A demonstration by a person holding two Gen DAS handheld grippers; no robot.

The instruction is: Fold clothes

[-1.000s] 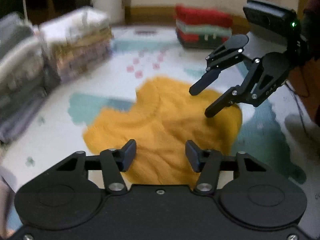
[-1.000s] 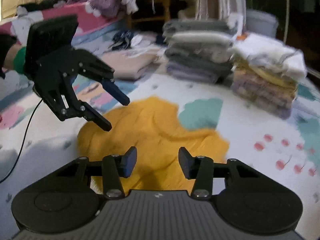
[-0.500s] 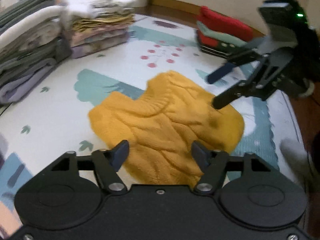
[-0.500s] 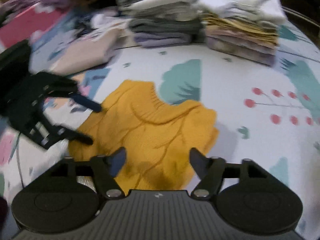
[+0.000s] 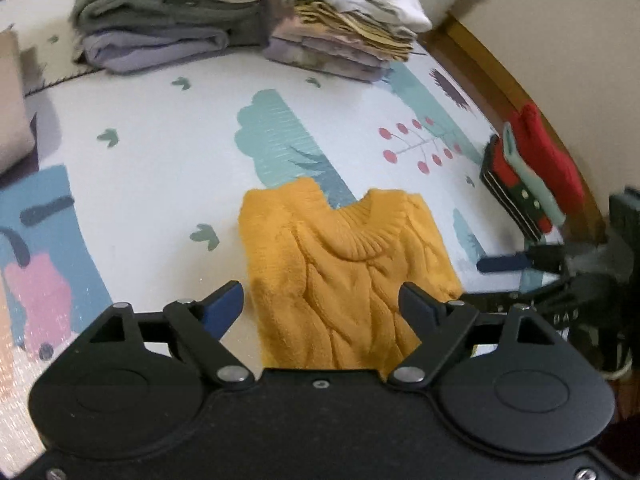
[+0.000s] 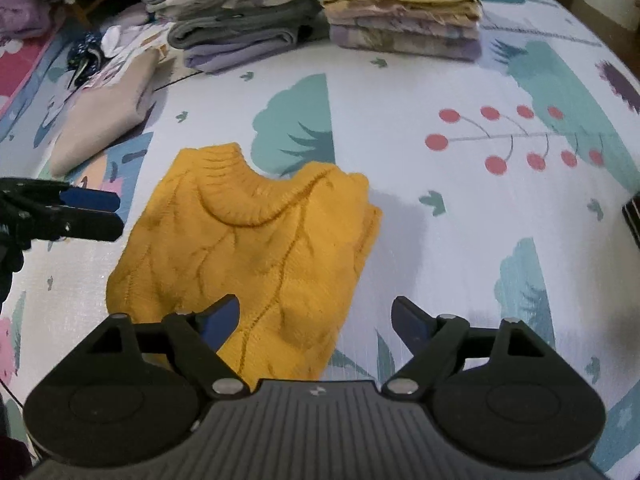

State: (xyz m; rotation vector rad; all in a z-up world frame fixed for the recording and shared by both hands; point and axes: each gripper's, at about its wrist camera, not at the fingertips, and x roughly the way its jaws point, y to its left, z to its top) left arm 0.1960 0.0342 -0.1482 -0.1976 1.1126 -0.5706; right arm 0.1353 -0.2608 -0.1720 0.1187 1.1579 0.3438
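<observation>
Across the patterned play mat (image 6: pixel 440 80) folded stacks (image 6: pixel 400 12) sit far off, our yellow sweater (image 6: pixel 256 248) lies near — sleeves tucked, bottom unfolded — both tongs (image 5: pixel 320 304) (image 6: pixel 312 316) wide, empty.

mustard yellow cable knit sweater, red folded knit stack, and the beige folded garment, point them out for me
mustard yellow cable knit sweater (image 5: pixel 344 272): left wrist view, chest below the ribbed collar
red folded knit stack (image 5: pixel 548 160): left wrist view, top red layer
beige folded garment (image 6: pixel 108 120): right wrist view, flat top
</observation>
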